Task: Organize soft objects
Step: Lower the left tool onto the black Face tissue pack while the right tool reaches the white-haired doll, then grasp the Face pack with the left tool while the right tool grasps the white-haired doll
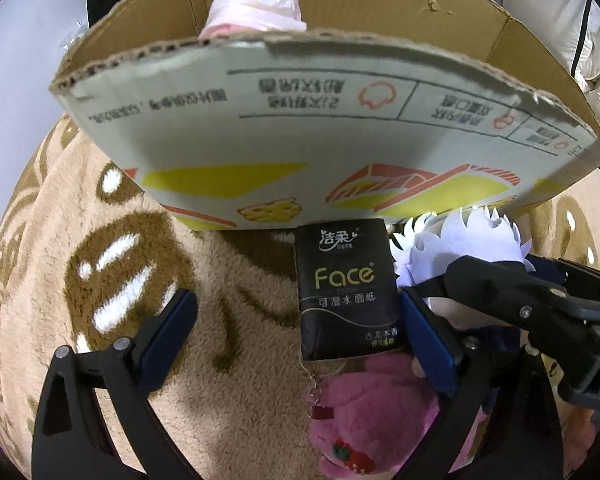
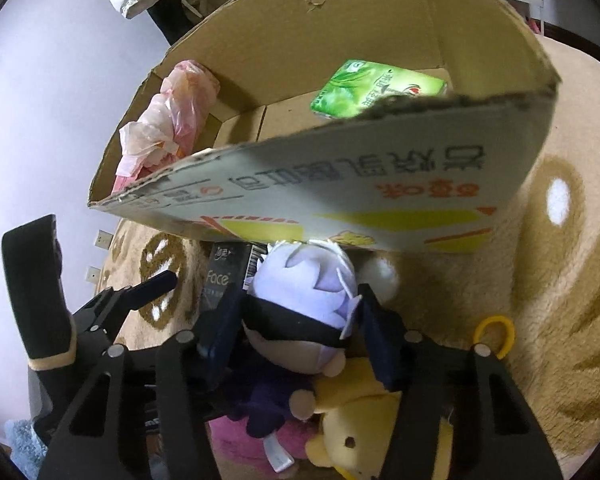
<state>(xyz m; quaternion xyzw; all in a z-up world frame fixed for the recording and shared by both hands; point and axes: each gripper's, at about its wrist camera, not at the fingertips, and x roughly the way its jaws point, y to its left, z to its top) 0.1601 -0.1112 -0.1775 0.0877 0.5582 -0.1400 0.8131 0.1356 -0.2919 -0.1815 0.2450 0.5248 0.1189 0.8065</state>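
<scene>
While the white-haired doll (image 2: 304,300) is lying on the carpet (image 2: 560,300) just in front of the cardboard box (image 2: 340,184), the right gripper (image 2: 296,320) is coming in low and level, its jaws sitting on either side of the doll's head and blindfold. Pads are looking pressed against the head, so it is pinching the doll. The doll's dark body is trailing back under the gripper, lying over a pink plush (image 2: 236,444) and beside a yellow bear (image 2: 364,432), whose yellow loop (image 2: 496,336) is poking out past the right finger.

The left gripper (image 1: 300,320) is hovering just above the carpet (image 1: 100,280), pointing at the box front (image 1: 300,128), jaws spread wide and gripping nothing. A black tissue pack (image 1: 346,288) is sitting between them, hard up by the right pad (image 1: 428,340), well apart from the left pad (image 1: 168,332), its far end touching the box base. The pink plush (image 1: 372,420) is lying under the pack's near end, with a small chain (image 1: 316,392) hanging there. The doll's white hair (image 1: 460,240) is showing just right of the pack, with the right gripper's black finger (image 1: 500,280) crossing over it.

Inside the box a pink plastic bag (image 2: 168,120) is leaning in the left corner and a green pack (image 2: 376,88) is lying on the floor at the right.
</scene>
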